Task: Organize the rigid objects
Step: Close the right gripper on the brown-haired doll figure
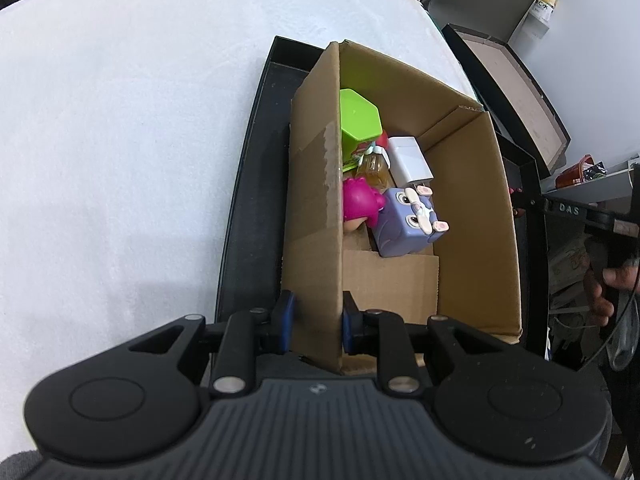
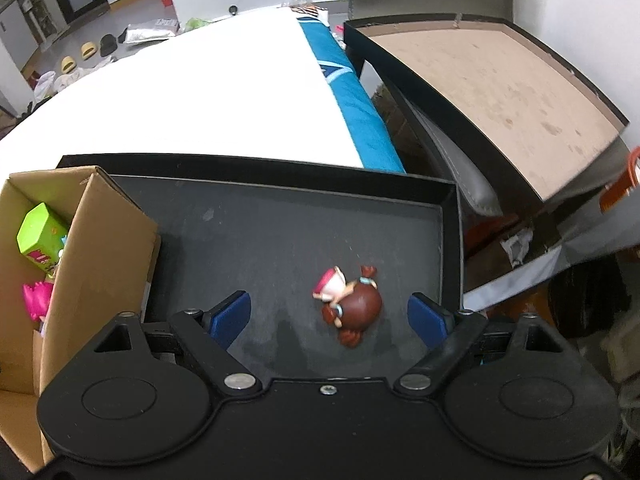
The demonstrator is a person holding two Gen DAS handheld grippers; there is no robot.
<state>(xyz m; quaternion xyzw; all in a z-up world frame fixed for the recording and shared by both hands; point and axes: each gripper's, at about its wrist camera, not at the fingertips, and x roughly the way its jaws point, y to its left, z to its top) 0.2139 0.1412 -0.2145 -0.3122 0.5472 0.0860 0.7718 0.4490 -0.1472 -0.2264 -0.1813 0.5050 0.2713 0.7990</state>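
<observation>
My left gripper (image 1: 318, 320) is shut on the near side wall of an open cardboard box (image 1: 472, 208). The box holds a green hexagonal box (image 1: 358, 116), a white charger (image 1: 408, 160), a purple cube toy (image 1: 404, 220) and a pink toy (image 1: 360, 204). It stands in a black tray (image 1: 248, 184). In the right wrist view a small doll (image 2: 352, 304) with brown hair and a pink cap lies on the black tray (image 2: 260, 232). My right gripper (image 2: 329, 303) is open, with a finger on each side of the doll and neither touching it. The cardboard box (image 2: 100, 240) stands to the left.
The tray rests on a white-covered table (image 1: 120, 140). A black lid with a brown inside (image 2: 500, 92) leans off the table's right side, beside a teal cloth (image 2: 352, 100). A person's hand (image 1: 600, 292) shows at the right edge of the left wrist view.
</observation>
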